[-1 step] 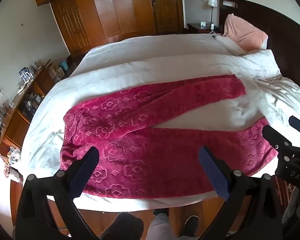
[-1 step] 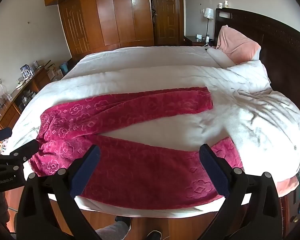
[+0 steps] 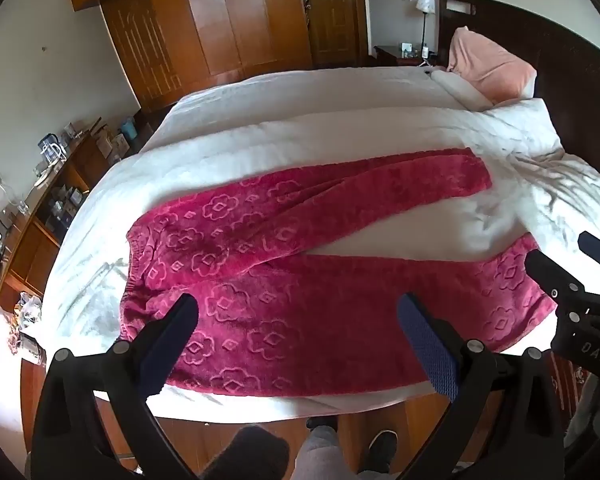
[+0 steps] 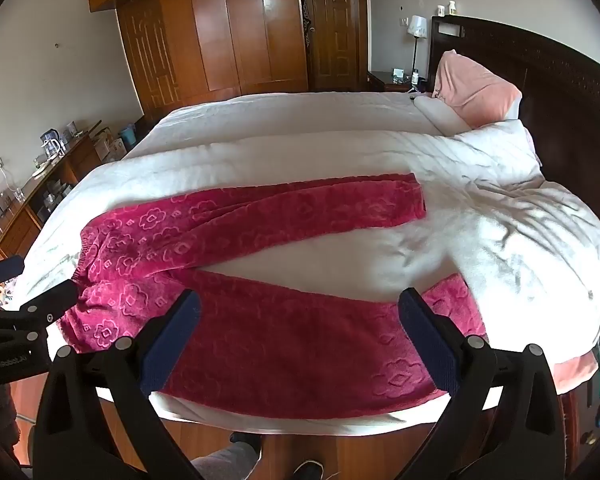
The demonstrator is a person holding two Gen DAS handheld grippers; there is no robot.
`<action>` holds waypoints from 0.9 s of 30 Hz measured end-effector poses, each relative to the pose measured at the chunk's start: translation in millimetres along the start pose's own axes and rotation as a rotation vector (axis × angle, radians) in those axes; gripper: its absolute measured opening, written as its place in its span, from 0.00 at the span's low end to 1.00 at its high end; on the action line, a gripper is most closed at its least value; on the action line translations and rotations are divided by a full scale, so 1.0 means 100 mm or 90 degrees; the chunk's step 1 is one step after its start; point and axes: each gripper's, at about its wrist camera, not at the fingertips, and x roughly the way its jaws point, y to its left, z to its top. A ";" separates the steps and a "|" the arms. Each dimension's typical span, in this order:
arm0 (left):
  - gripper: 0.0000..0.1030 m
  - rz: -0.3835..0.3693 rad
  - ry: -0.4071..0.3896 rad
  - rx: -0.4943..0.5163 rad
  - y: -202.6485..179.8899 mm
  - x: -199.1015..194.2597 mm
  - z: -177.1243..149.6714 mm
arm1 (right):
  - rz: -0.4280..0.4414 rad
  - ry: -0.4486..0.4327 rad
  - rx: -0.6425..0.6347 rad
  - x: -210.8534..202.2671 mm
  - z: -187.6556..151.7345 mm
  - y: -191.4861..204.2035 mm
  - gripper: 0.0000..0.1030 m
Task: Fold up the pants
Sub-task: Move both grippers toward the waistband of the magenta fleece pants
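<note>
Near the bed's edge, left claw [image 3: 298,320] and right claw [image 4: 299,316] both spread wide, empty, hovering above pink pants [image 3: 300,272]. Pants flat on white bed [image 3: 340,128], waistband at left, legs splayed rightward. Beyond, pink pillow [image 3: 488,64] against dark headboard [image 3: 572,60]; wooden wardrobe [image 3: 220,24] behind.

The pants [image 3: 300,280] are thick pink-red fleece, plush and matt, with flower shapes embossed into the pile. They lie on a bed [image 3: 300,136] covered in soft white quilted cloth, creased toward the headboard [image 4: 560,92], which is dark wood with a dull sheen. The pillow [image 4: 476,88] is peach cloth. The wardrobe [image 4: 228,28] is glossy varnished wood, as is the floor [image 3: 228,436]. Each hand-held gripper, left [image 3: 298,340] and right [image 4: 300,336], looks like matt black plastic with dark blue knobbly pads [image 3: 428,344].
</note>
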 end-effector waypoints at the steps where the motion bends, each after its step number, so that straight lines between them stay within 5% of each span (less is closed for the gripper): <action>1: 0.95 0.000 -0.002 0.000 0.00 0.00 0.00 | 0.000 0.000 0.000 0.00 0.00 0.00 0.97; 8: 0.95 -0.006 -0.006 -0.005 0.04 0.02 -0.14 | -0.002 -0.003 -0.002 0.00 0.01 0.01 0.97; 15: 0.95 -0.063 0.086 -0.051 0.13 0.20 -0.17 | -0.008 0.002 0.003 0.00 0.02 0.02 0.97; 27: 0.95 -0.087 0.103 -0.053 0.12 0.20 -0.18 | -0.012 0.003 0.006 0.03 0.01 -0.02 0.97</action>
